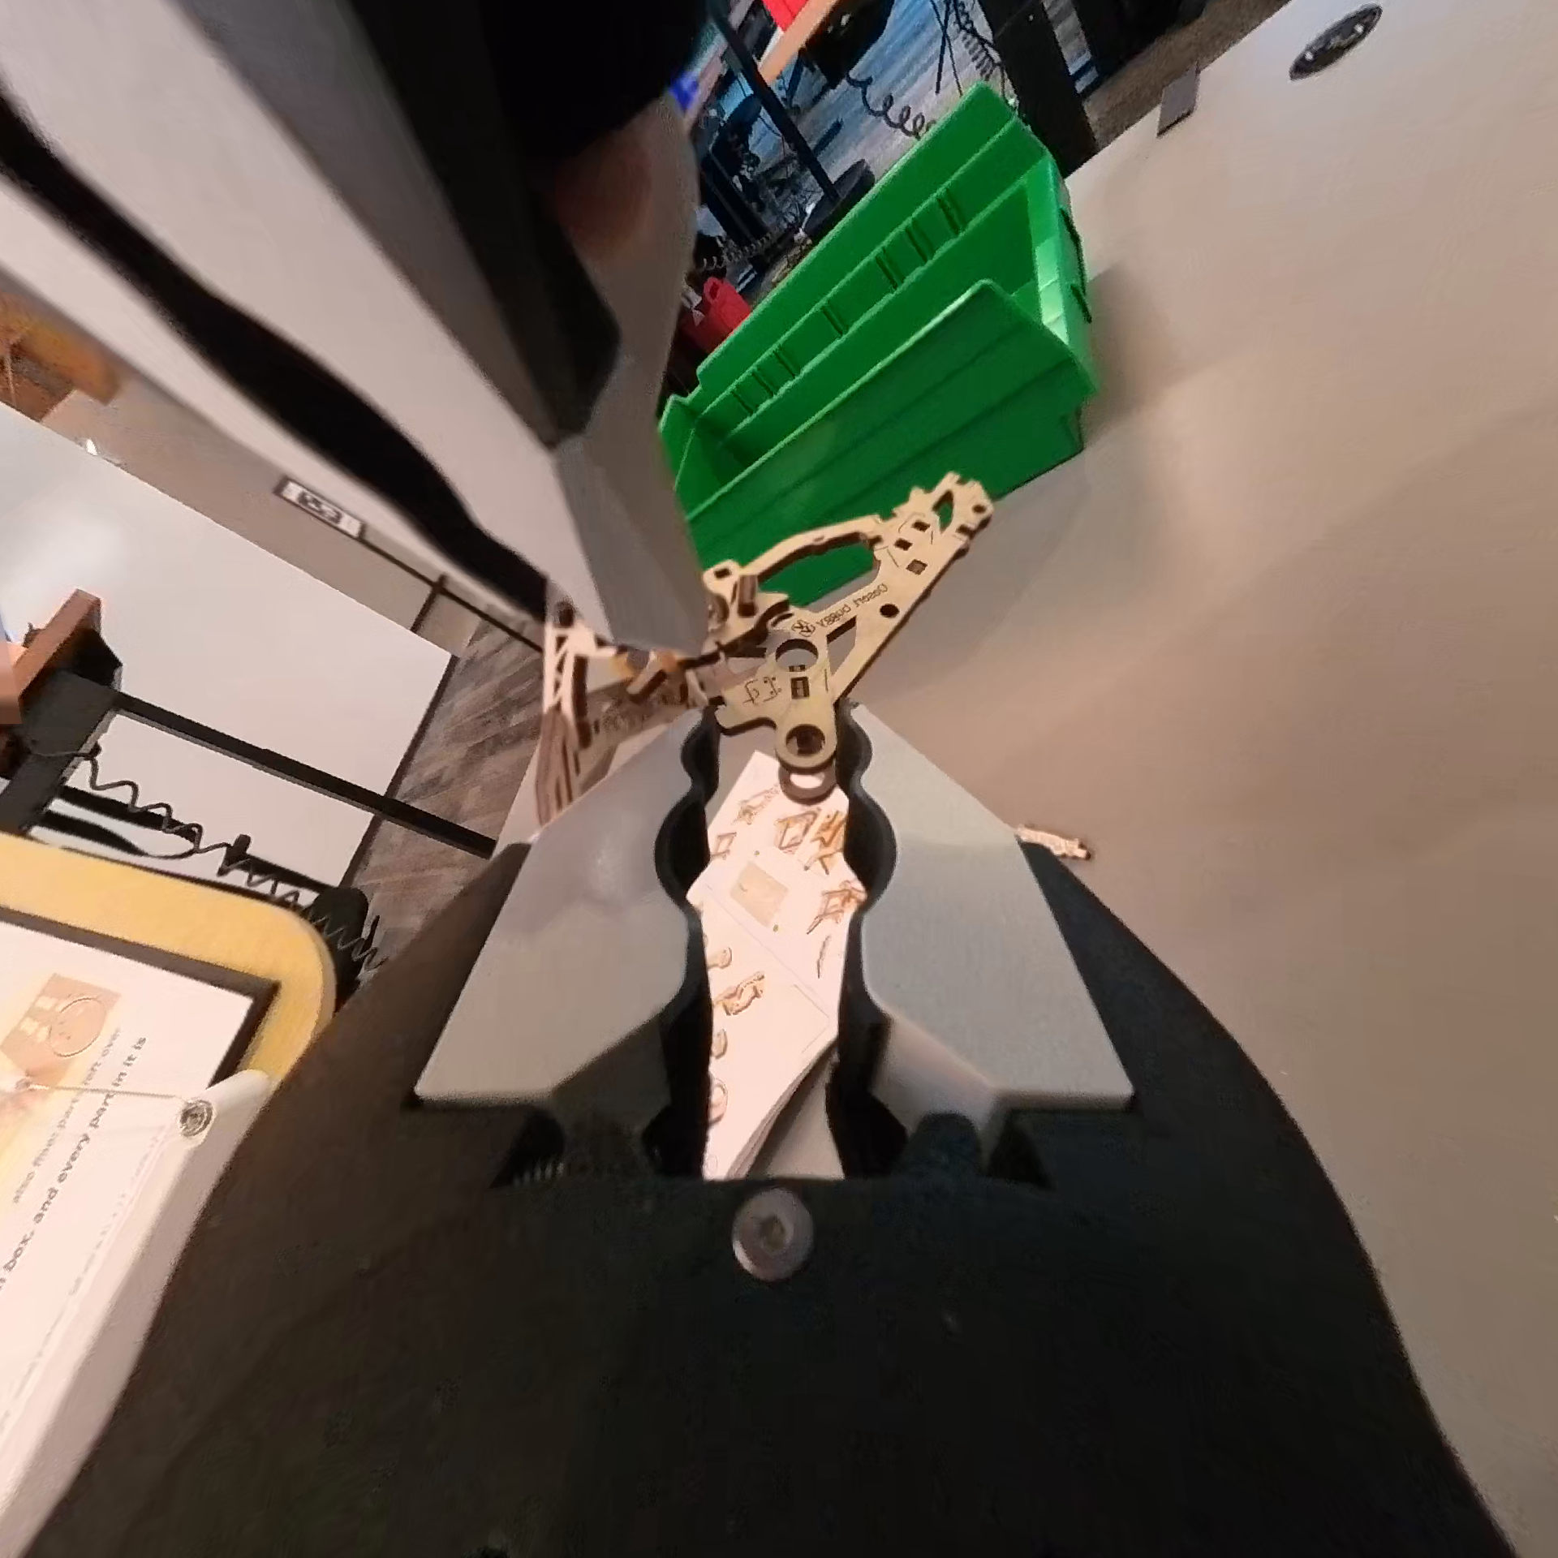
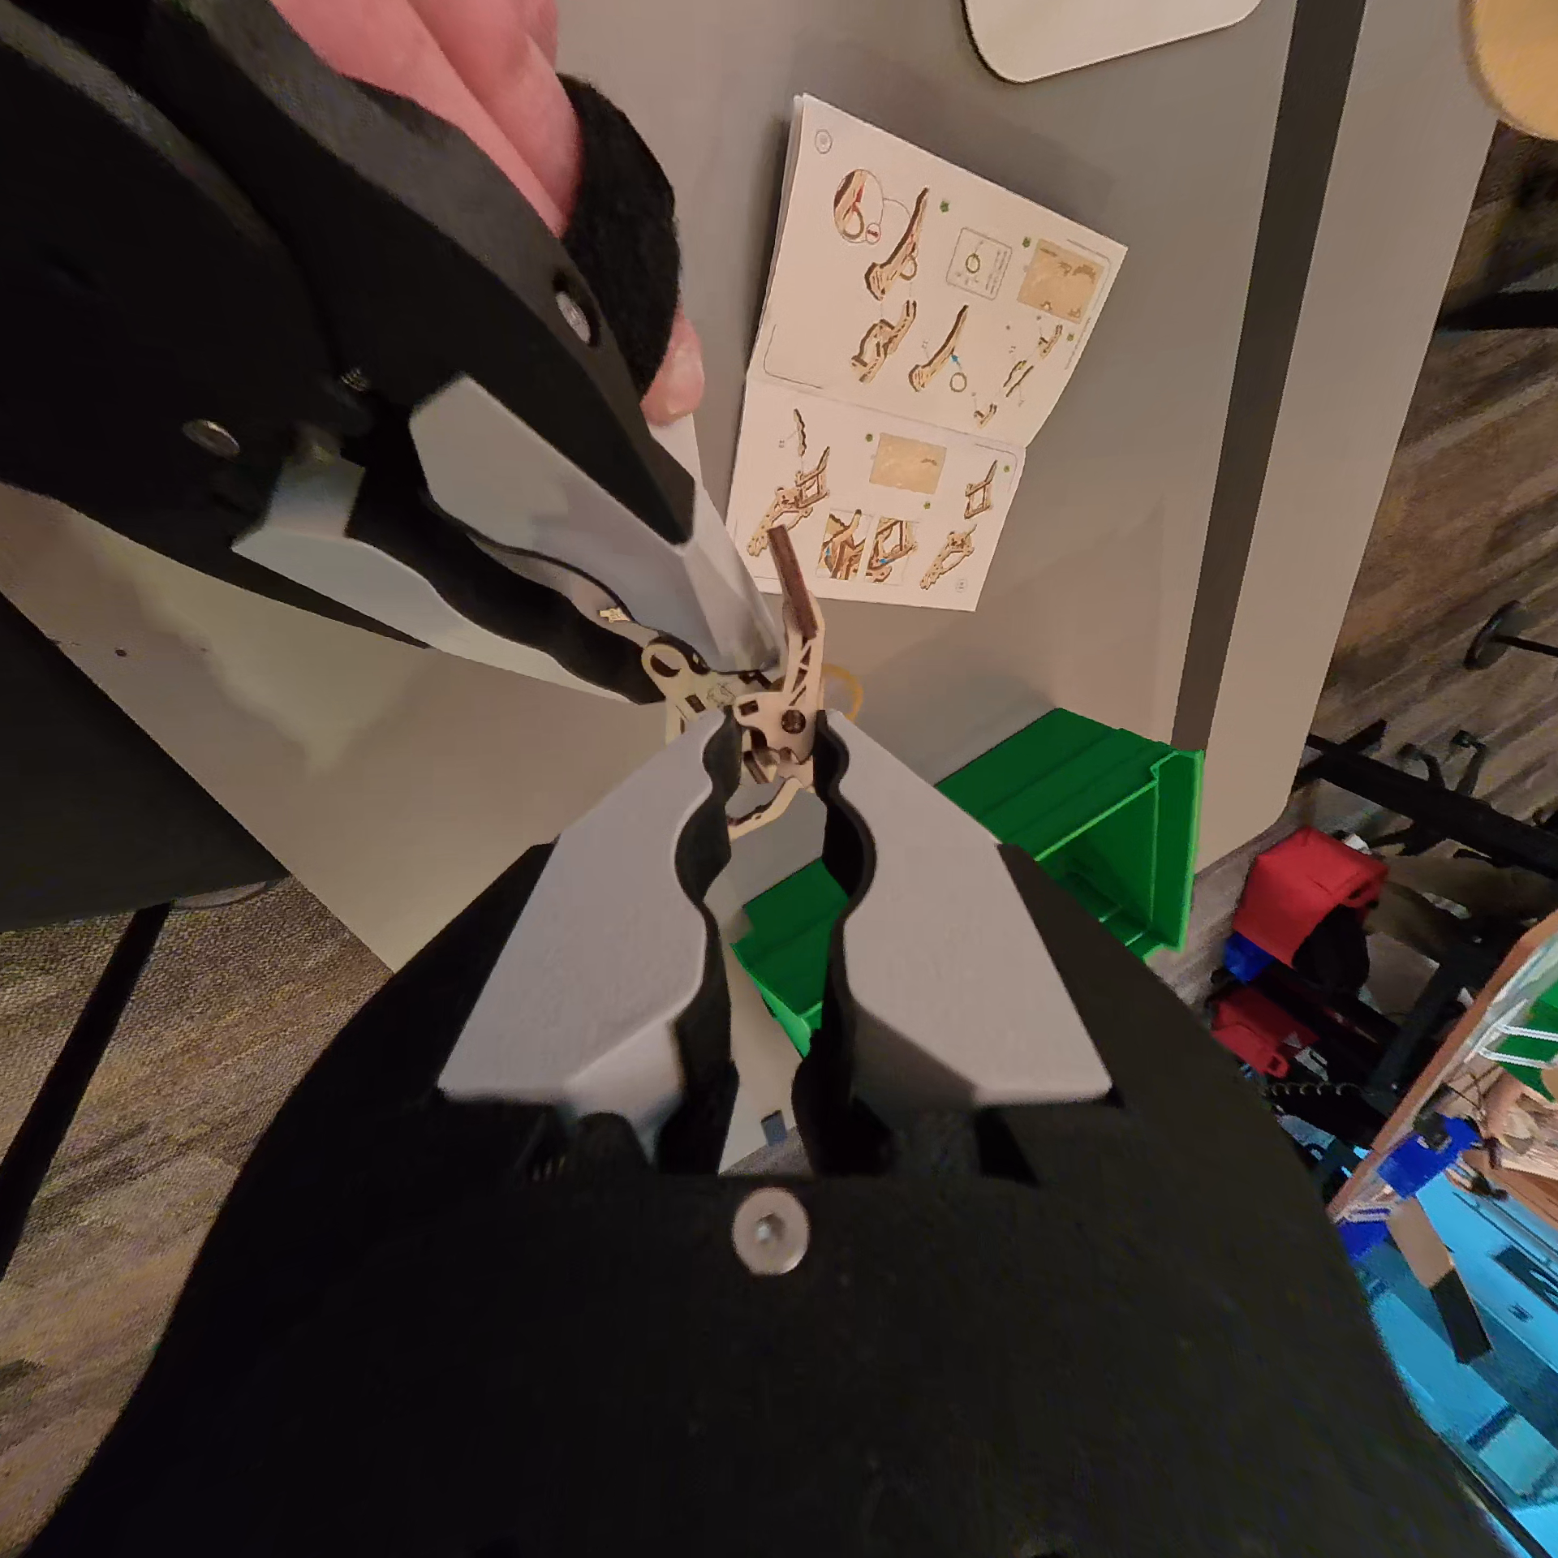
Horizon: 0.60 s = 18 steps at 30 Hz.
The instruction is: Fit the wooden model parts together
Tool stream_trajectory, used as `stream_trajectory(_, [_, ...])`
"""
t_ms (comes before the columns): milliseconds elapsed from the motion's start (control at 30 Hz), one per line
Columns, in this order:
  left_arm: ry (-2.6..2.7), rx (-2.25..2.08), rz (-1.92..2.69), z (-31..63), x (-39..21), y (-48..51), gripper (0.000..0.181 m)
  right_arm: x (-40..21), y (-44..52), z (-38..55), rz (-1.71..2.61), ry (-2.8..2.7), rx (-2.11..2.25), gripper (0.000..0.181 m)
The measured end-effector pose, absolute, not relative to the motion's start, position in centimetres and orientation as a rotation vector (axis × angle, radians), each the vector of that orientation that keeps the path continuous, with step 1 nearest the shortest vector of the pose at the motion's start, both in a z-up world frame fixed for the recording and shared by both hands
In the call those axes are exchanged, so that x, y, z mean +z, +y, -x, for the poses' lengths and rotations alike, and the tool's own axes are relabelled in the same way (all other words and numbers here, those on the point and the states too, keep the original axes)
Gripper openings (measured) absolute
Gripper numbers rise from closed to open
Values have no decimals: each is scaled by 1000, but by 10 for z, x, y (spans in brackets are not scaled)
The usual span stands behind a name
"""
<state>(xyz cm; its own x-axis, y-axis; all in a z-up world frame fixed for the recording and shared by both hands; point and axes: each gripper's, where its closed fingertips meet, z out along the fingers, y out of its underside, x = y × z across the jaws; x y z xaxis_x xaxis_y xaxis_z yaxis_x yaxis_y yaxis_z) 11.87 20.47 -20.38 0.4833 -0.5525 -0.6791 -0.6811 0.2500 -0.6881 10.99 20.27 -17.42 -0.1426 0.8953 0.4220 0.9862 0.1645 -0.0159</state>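
Left wrist view: left gripper (image 1: 780, 742) clamped on the lower lug of a flat wooden frame piece (image 1: 843, 624), held up above the grey tabletop (image 1: 1265, 674). Meeting that piece from the upper left, the right gripper (image 1: 649, 624), pressed against a second wooden part (image 1: 565, 700) at the joint. Beyond, green bins (image 1: 894, 371) on the tabletop; below, between the fingers, an open instruction booklet (image 1: 776, 927). Small wooden scrap (image 1: 1054, 839) lying near the right finger.

Right wrist view: right gripper (image 2: 776, 750) closed around a small wooden part (image 2: 780, 742), just above the tabletop (image 2: 1138, 590). From the upper left, the left gripper (image 2: 700, 658), closed on the wooden frame piece (image 2: 674, 666), with a hand (image 2: 506, 126) behind it. Two parts touching at the fingertips. Instruction booklet (image 2: 910, 362) spread flat beyond; green bins (image 2: 1087, 818) lower right.
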Motion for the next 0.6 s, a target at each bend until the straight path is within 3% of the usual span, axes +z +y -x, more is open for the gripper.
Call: stream_trajectory(600, [1119,46,1395,-118,-197,204,25,-167,208,-127,1837,-1982,-257,14])
